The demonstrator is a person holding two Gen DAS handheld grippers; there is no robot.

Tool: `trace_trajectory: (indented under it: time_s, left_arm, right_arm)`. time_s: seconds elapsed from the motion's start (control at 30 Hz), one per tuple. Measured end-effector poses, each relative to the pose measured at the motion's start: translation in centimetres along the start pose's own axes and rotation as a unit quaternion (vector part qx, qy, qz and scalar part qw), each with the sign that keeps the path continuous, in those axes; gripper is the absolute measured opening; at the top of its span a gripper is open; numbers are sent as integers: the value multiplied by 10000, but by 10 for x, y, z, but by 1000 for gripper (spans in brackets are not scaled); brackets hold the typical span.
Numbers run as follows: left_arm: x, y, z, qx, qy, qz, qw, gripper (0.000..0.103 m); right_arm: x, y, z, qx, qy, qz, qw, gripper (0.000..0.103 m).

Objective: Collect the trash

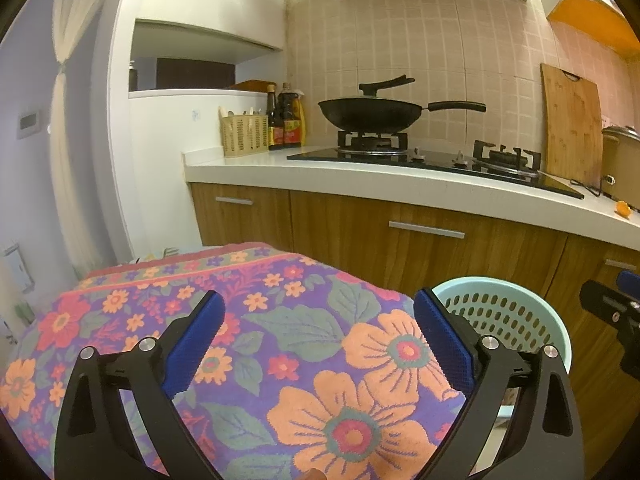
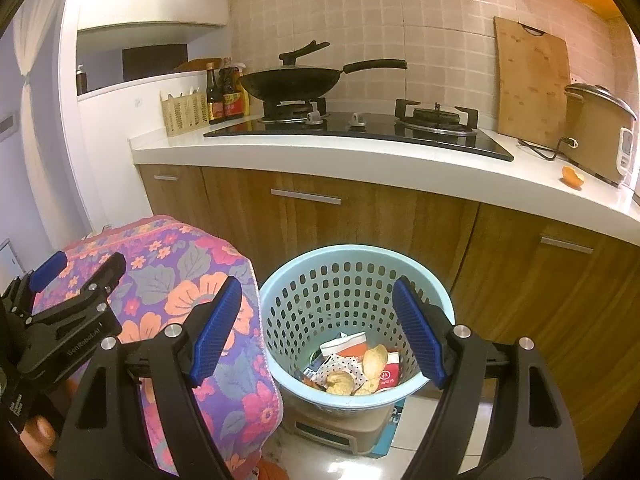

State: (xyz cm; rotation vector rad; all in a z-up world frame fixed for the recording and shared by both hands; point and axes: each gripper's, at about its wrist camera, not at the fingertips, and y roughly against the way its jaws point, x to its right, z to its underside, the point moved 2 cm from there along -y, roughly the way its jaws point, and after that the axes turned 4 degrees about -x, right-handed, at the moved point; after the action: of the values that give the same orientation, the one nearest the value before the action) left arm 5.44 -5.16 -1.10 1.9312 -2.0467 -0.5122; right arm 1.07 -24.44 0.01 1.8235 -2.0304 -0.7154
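A light-blue perforated basket stands on the floor by the wooden cabinets and holds several scraps of trash: wrappers and peels. My right gripper is open and empty just above the basket's mouth. My left gripper is open and empty over a flowered cloth; it also shows at the left of the right wrist view. The basket shows at the right of the left wrist view. An orange peel lies on the white counter near its front edge; it also shows in the left wrist view.
A counter carries a gas hob with a black wok, sauce bottles, a utensil holder, a cutting board and a rice cooker. A box sits under the basket.
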Motion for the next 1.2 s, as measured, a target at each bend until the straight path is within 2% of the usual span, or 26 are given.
trace_trajectory:
  time_s: [1.2]
  left_arm:
    - [4, 3, 1, 93, -114, -146, 9998, 95]
  right_arm:
    - [-6, 7, -6, 184, 19, -30, 9998, 74]
